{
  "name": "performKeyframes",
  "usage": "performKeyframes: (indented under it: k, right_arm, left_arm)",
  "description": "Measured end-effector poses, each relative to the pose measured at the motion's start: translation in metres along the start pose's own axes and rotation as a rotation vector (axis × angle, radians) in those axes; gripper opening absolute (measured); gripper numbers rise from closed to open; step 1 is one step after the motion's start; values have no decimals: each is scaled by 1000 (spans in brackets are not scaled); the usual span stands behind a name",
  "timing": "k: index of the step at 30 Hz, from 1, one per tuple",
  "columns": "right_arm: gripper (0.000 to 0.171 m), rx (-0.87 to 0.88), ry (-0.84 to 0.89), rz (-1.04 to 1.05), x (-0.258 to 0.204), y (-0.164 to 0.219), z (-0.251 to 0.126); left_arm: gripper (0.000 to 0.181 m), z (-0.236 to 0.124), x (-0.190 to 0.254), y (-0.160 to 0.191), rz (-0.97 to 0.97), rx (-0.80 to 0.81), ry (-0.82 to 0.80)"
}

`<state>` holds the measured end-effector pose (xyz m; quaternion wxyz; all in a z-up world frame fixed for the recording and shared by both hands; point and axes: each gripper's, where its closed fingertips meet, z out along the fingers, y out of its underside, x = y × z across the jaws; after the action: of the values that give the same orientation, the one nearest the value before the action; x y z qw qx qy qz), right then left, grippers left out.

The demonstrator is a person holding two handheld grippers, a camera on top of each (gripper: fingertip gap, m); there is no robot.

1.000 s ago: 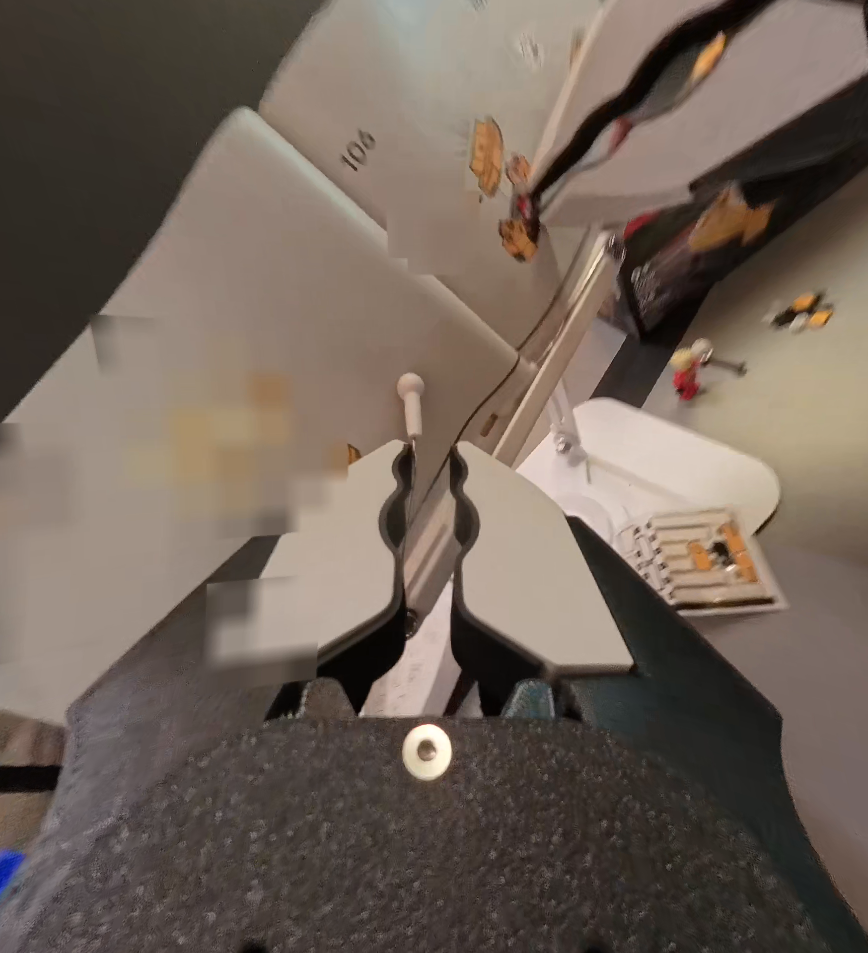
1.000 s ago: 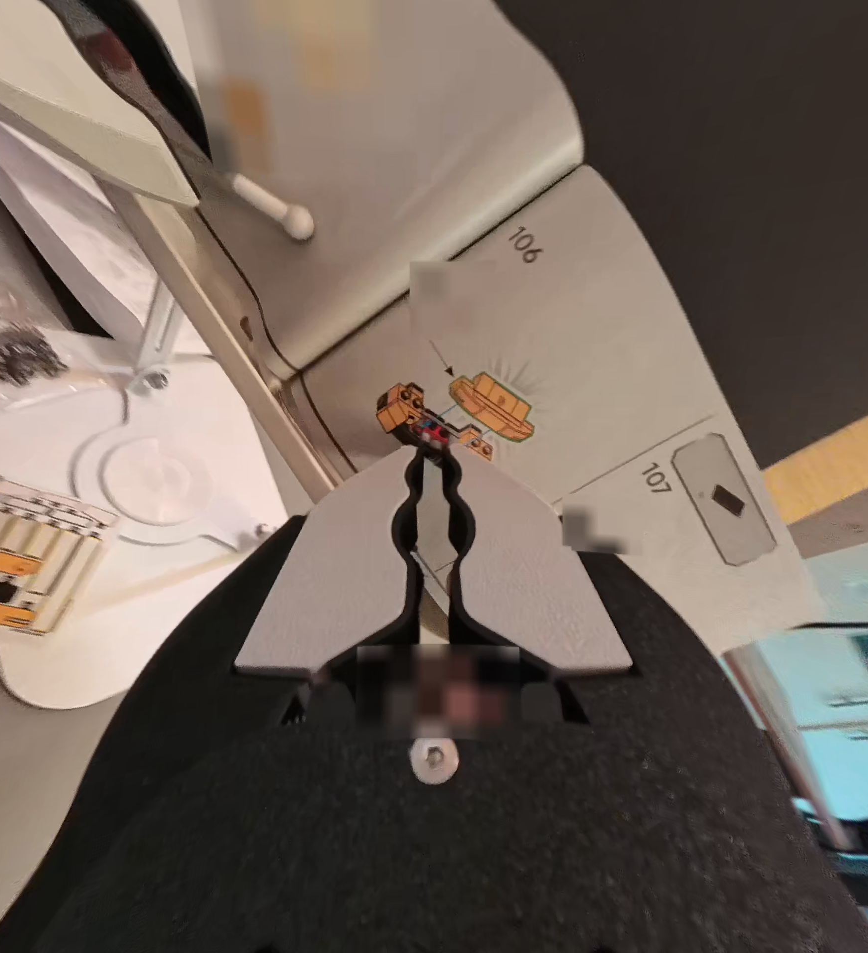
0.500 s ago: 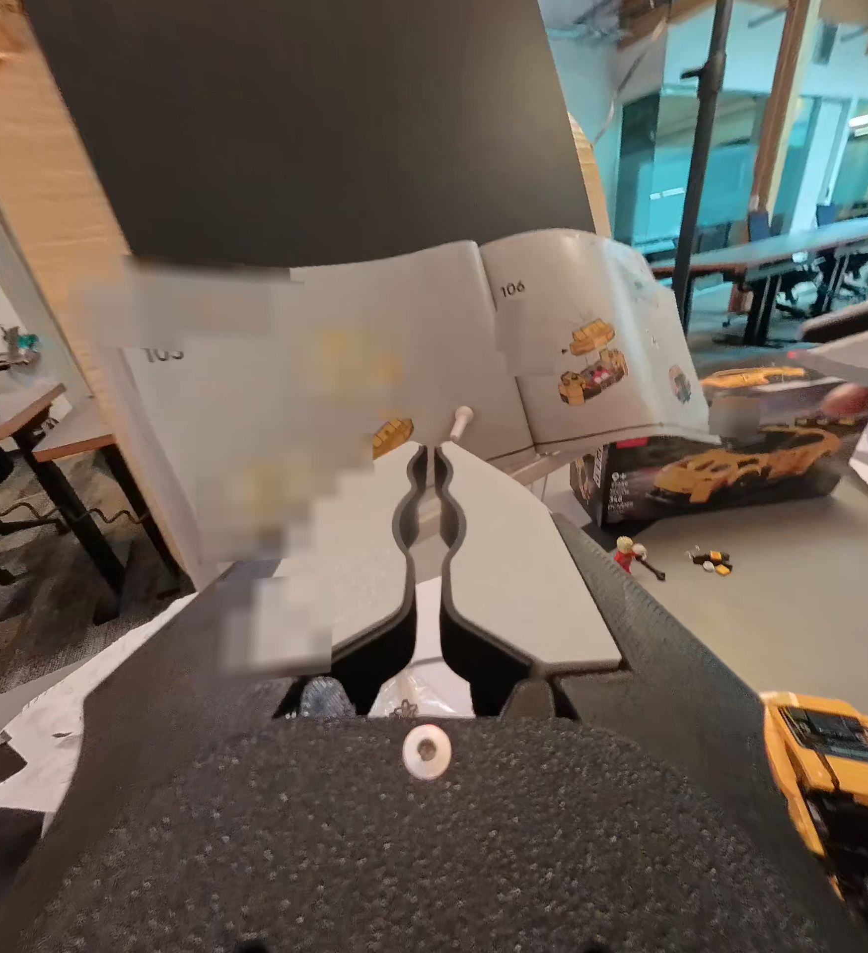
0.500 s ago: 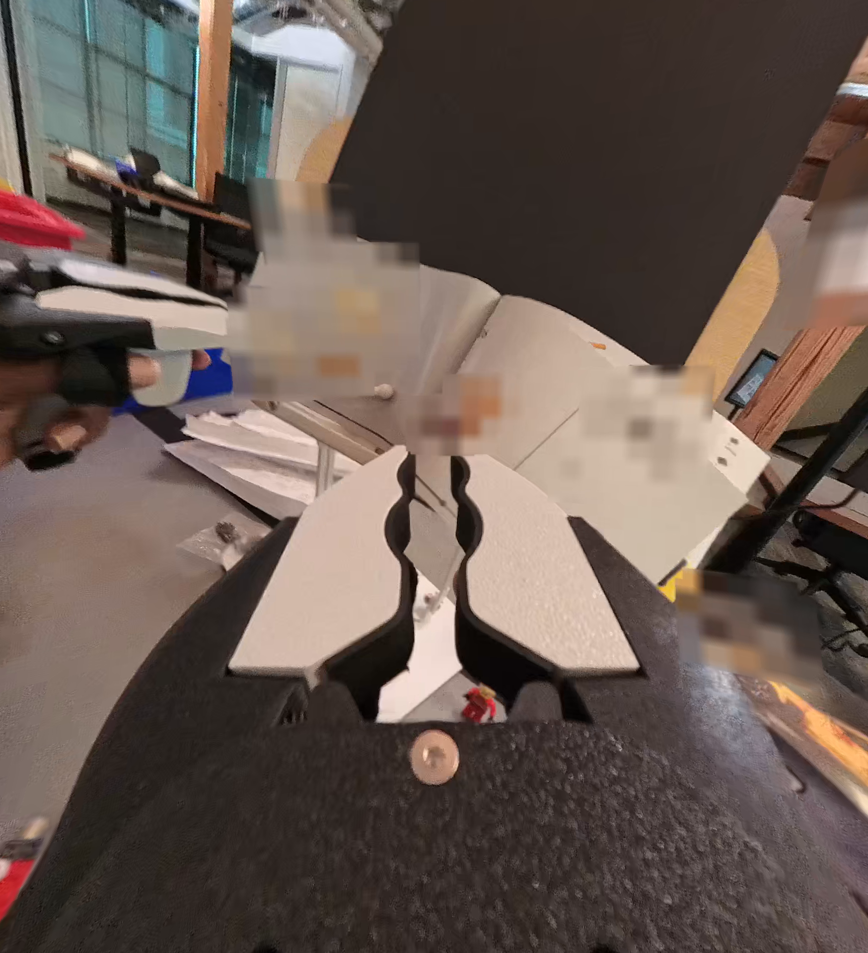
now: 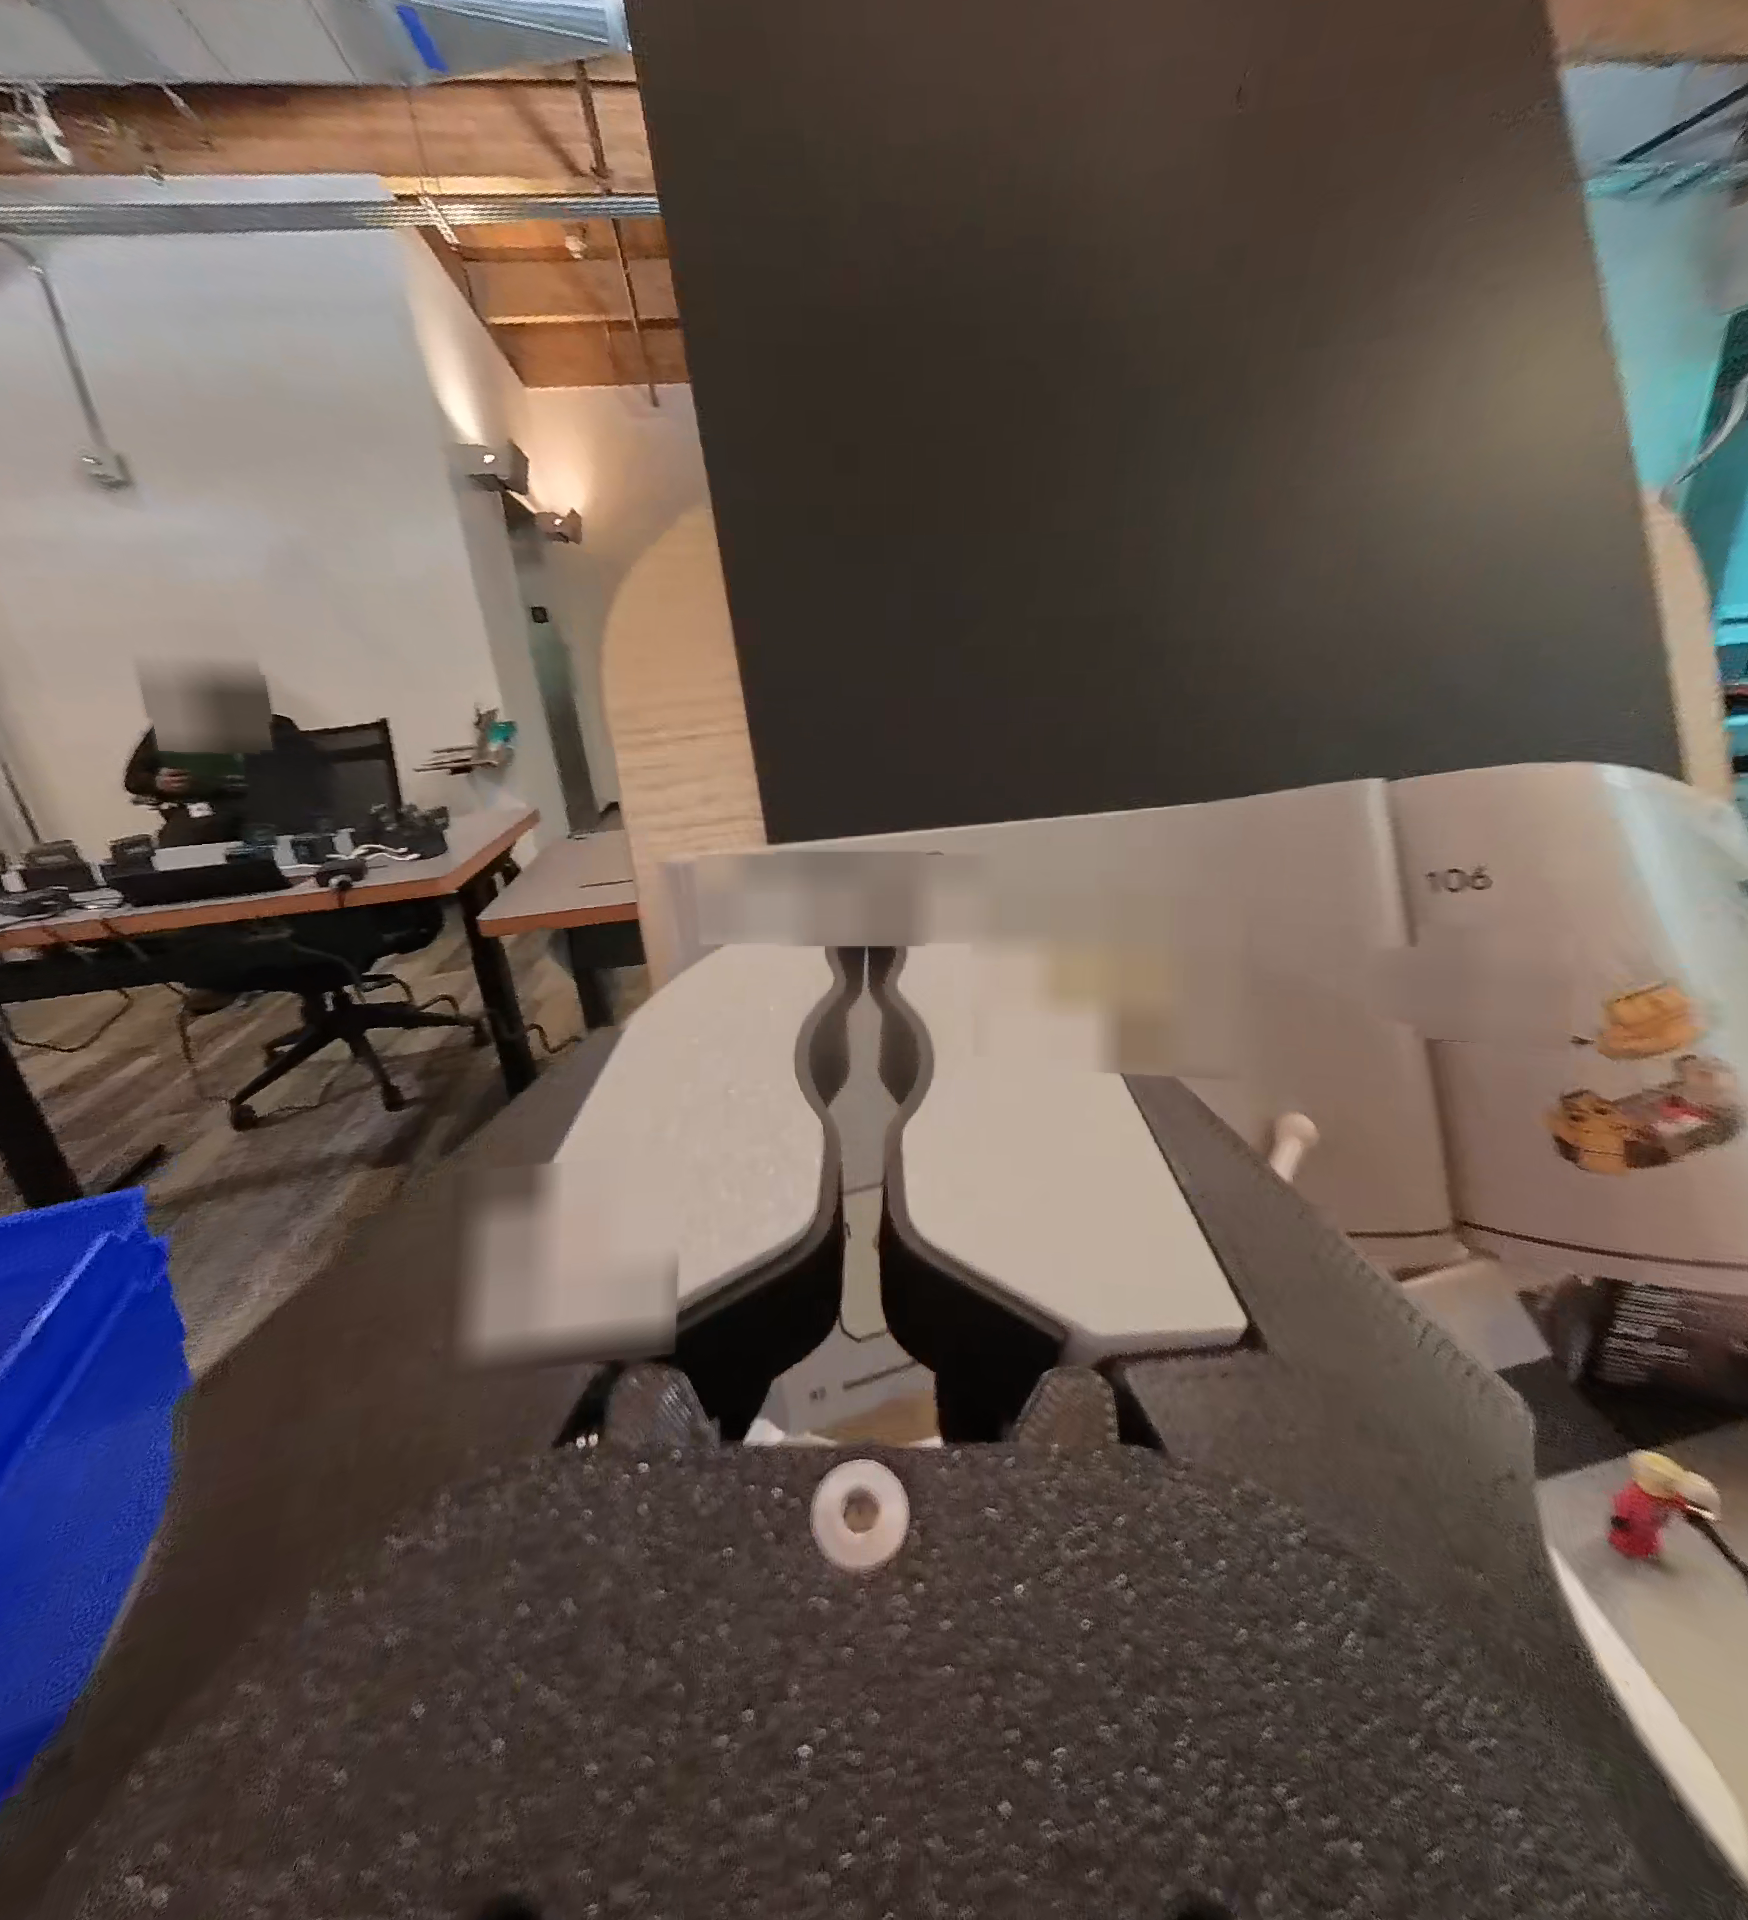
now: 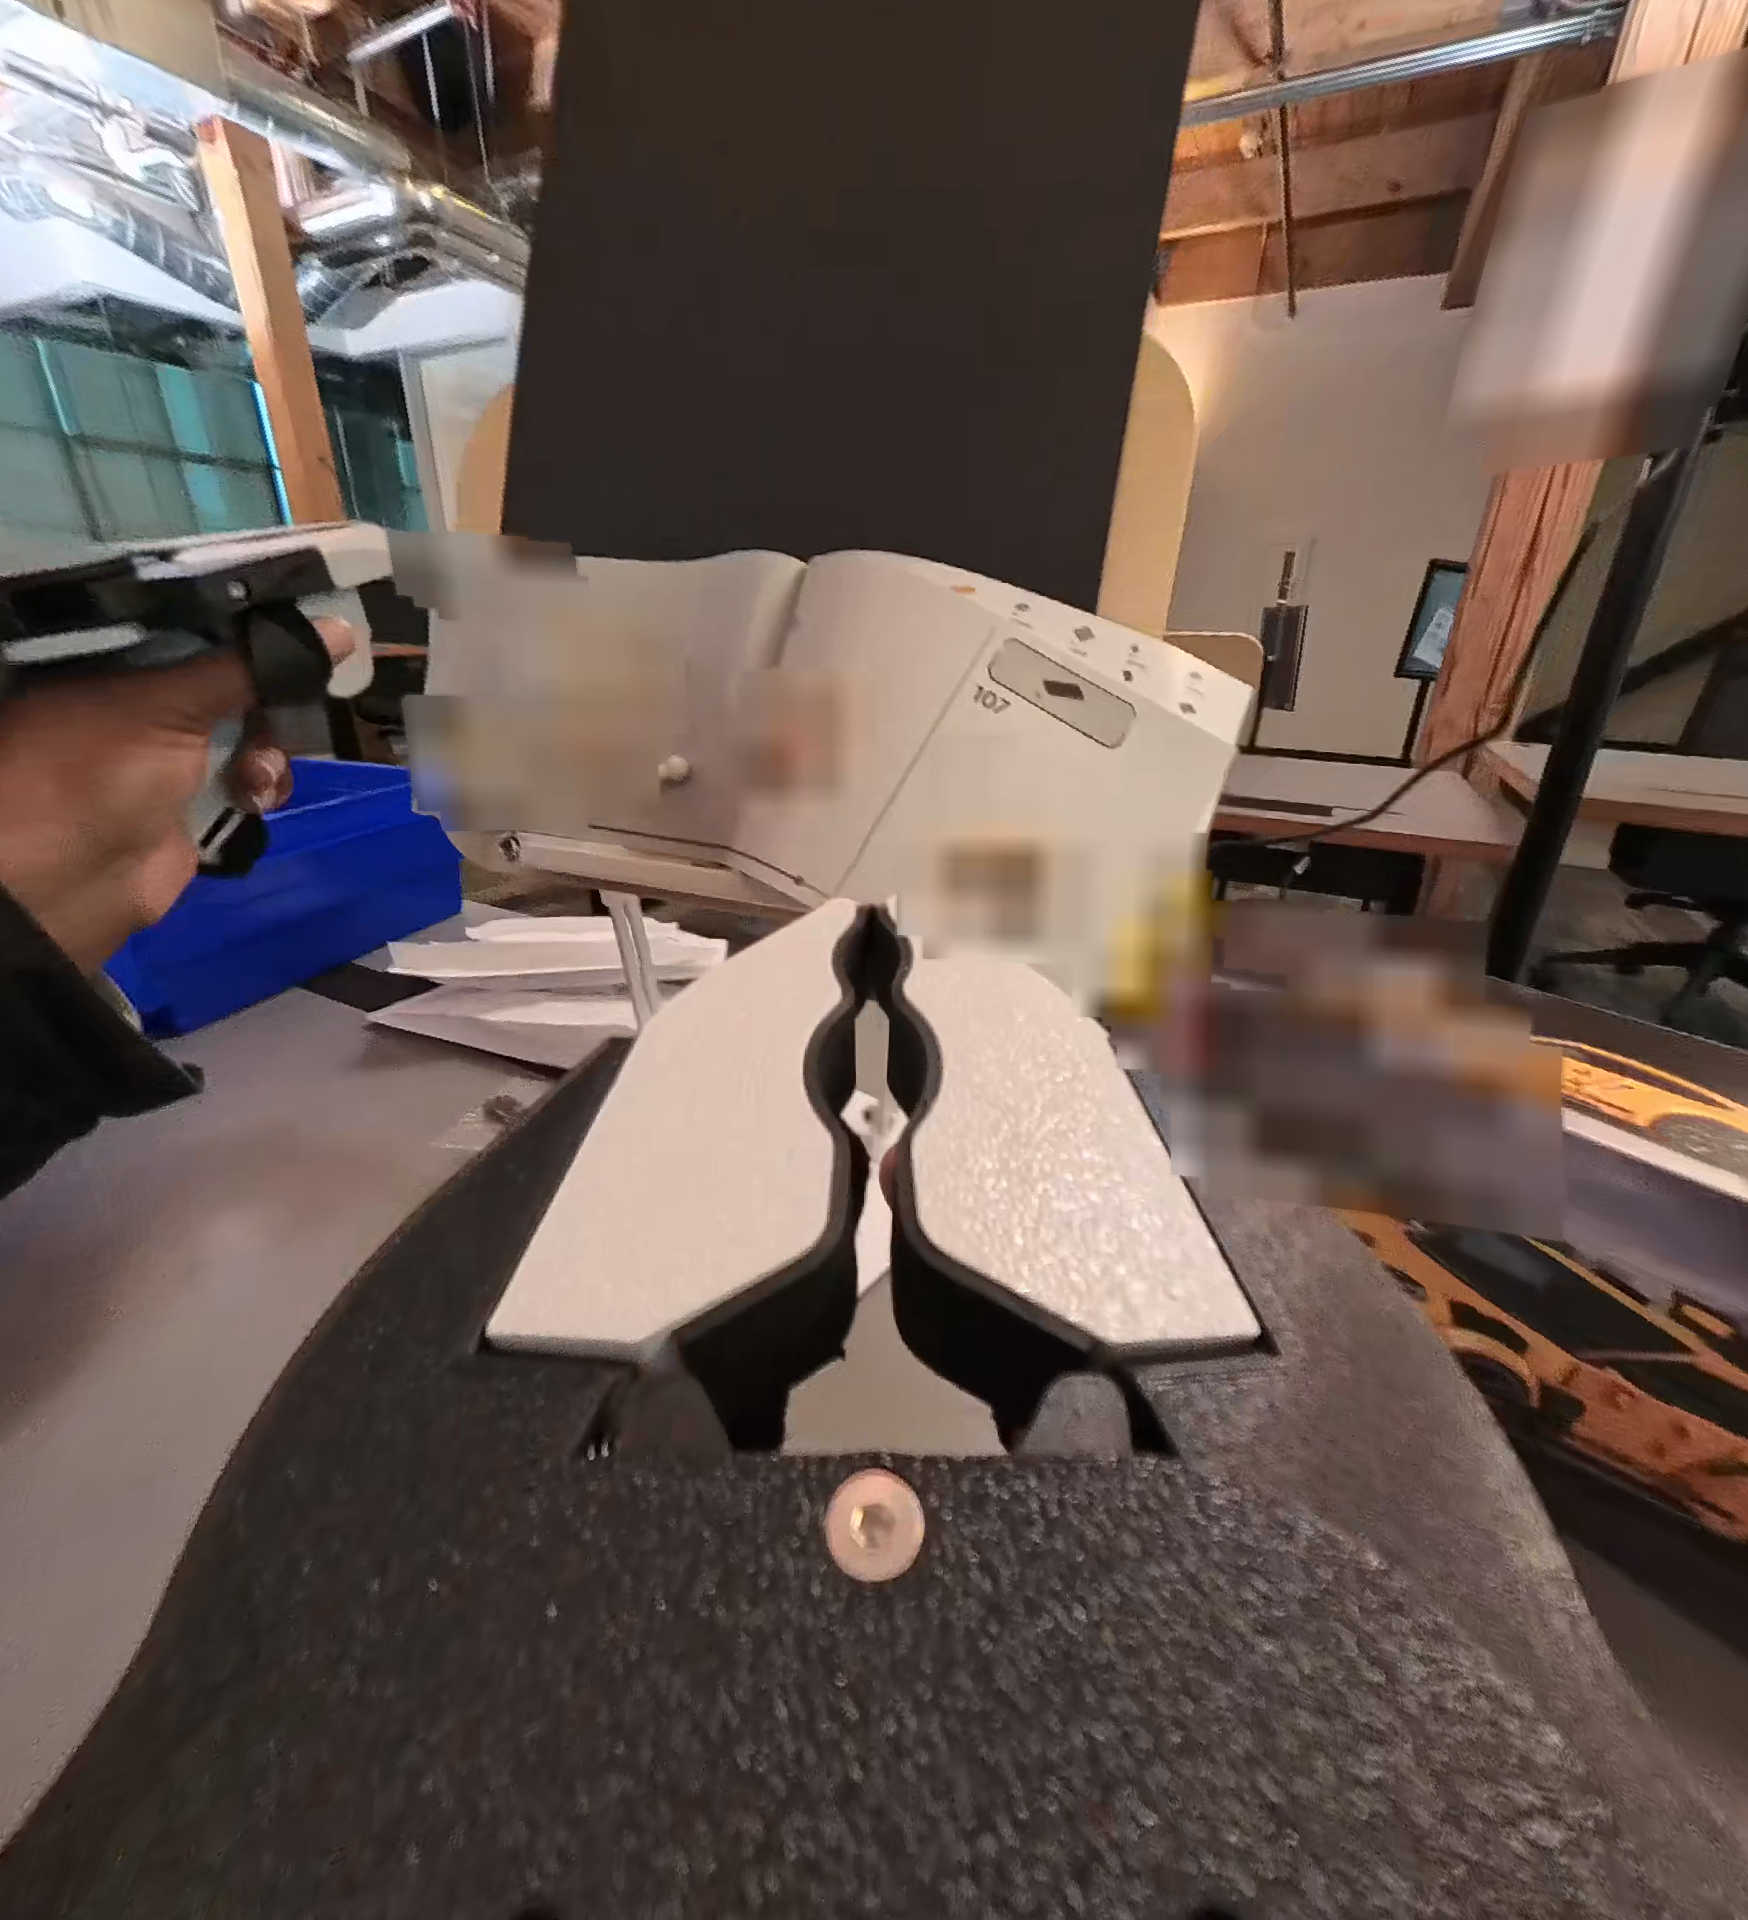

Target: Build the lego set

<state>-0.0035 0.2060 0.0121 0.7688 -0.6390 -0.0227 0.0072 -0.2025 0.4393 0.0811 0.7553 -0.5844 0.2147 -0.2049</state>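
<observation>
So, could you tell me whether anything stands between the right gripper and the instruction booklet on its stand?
Nothing visible does. The right gripper points at the open instruction booklet on its stand; the loose paper sheets lie low on the table, left of that line.

A grey counter point(image 6: 226, 1226) holds a blue bin point(image 6: 309, 883) at its left, loose white papers point(image 6: 537, 977) near a stand point(image 6: 641, 883) propping an open booklet point(image 6: 953, 707), and a printed box point(image 6: 1628, 1247) at right. A small red figure point(image 5: 1649, 1522) stands nearby.
</observation>
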Motion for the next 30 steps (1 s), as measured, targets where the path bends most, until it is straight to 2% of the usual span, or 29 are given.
performKeyframes:
  k: [9, 14, 17, 20, 22, 25, 28, 30]
  right_arm:
    - [0, -37, -18, 4, -2, 22, 6]
    - [0, -29, -29, 2, -4, 22, 5]
    - [0, -33, -39, 13, -6, 22, 5]
    - [0, -31, -43, 8, -7, 20, 3]
    - [0, -32, -48, 7, -8, 19, 2]
    - [0, -36, -66, 6, -11, 19, 1]
    - [0, -34, -79, -7, -11, 14, -2]
    - [0, -34, -85, -28, -11, 11, -5]
  left_arm:
    - [0, 11, -3, 18, 2, -14, 2]
    - [0, 8, 23, 24, 21, -31, 79]
    - [0, -1, 37, 15, 14, -26, 129]
    - [0, -28, 52, -17, 6, -5, 217]
    - [0, -57, 57, -41, 0, -47, 297]
    - [0, -114, 36, -70, 112, -142, 350]
    - [0, -163, -29, -64, 275, -350, 297]
    - [0, -196, -81, -23, 353, -644, 296]
